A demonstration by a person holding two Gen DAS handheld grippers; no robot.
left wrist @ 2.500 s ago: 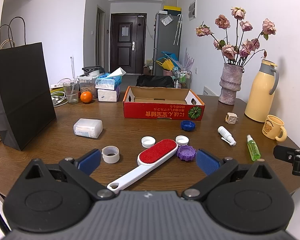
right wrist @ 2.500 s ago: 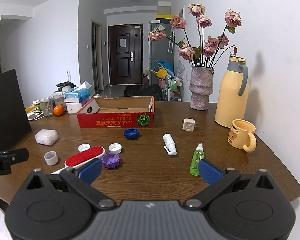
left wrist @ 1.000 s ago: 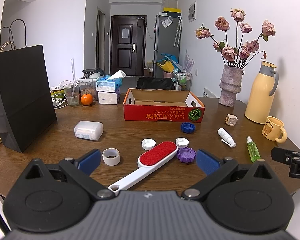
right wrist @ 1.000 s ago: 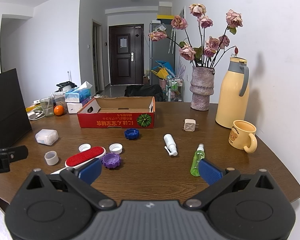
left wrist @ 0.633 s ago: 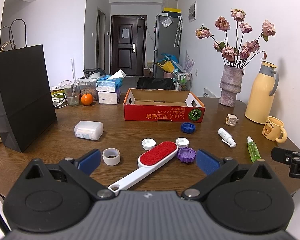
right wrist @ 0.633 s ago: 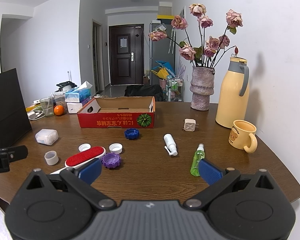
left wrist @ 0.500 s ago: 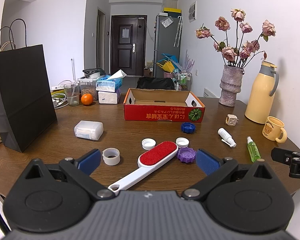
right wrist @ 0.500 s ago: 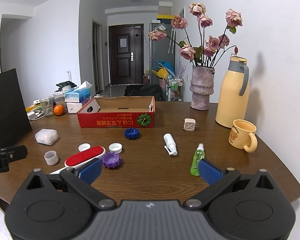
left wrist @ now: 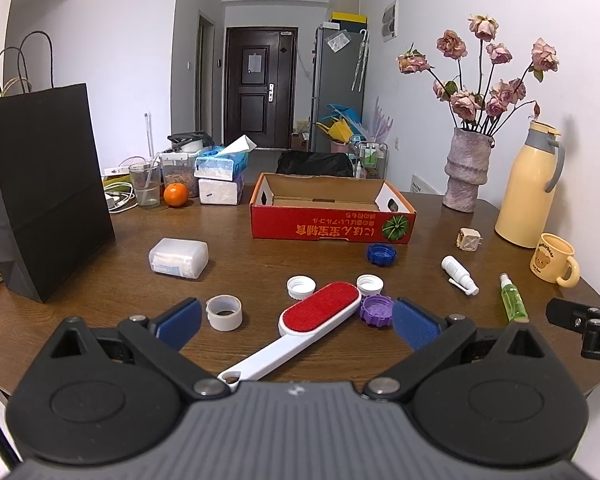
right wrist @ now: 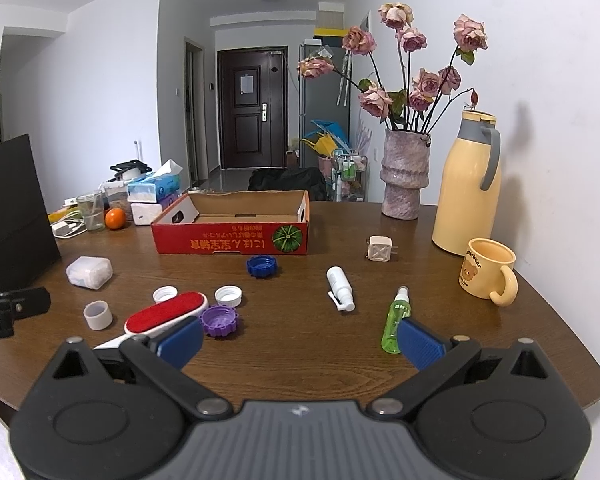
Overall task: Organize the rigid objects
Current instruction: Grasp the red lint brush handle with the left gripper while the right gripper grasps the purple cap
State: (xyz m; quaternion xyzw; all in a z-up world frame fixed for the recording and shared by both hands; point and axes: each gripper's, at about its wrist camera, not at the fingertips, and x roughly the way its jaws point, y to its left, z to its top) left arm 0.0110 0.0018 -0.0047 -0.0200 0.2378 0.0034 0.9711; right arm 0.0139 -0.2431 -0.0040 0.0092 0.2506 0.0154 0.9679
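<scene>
Brush (left wrist: 320,312) in red and white lies at twelve o'clock between the spread, empty fingers of the left gripper (left wrist: 296,320); it looks light and stiff, best pinched across its slim white handle. Right gripper (right wrist: 300,340) is also spread and empty over bare table (right wrist: 300,364), with open room to the red box (right wrist: 232,236) at eleven o'clock.

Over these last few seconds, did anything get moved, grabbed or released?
Nothing taken or let go. Both views shifted only slightly. The left tongs and right tongs stay open and empty; the red-padded white lint brush and open red cardboard box lie where they were.
</scene>
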